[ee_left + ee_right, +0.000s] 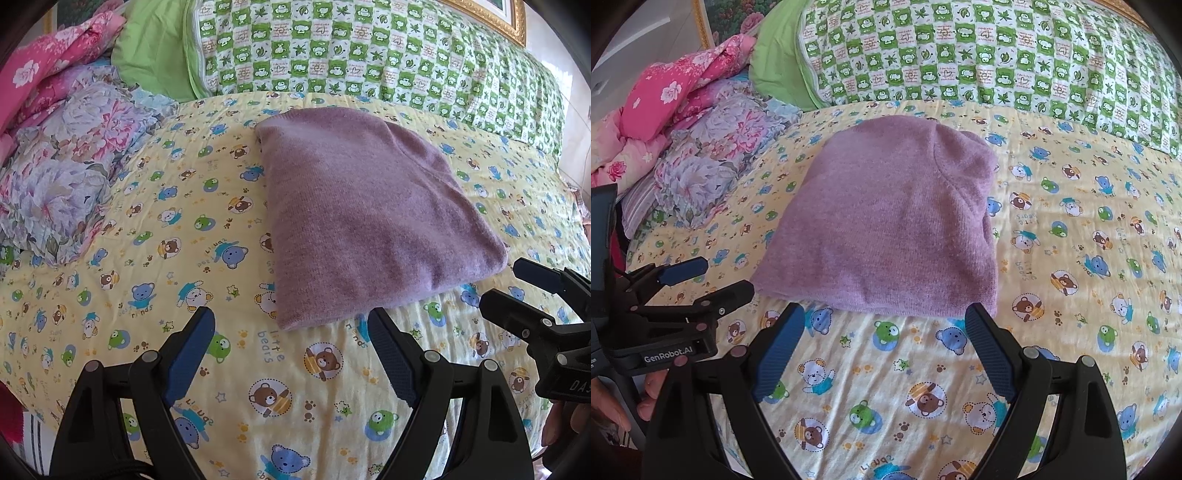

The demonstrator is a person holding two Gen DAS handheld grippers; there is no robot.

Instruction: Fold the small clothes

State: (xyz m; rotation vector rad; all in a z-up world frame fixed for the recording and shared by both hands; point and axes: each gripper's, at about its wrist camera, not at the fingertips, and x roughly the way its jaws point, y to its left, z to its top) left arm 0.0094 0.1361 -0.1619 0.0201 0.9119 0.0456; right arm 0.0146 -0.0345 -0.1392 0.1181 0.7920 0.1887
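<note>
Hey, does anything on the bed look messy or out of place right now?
Nothing stands out. The purple garment lies folded flat on the bear-print sheet, and both grippers, left and right, are open and empty.

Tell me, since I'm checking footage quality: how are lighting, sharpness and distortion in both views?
Left wrist view: even daylight, purple knit garment sharp, fisheye bows the yellow bear sheet, corners black. Right wrist view: equally bright, soft sun streaks near the right tongs, no harsh glare, garment's knit texture crisp, green checked quilt curved by the lens.
</note>
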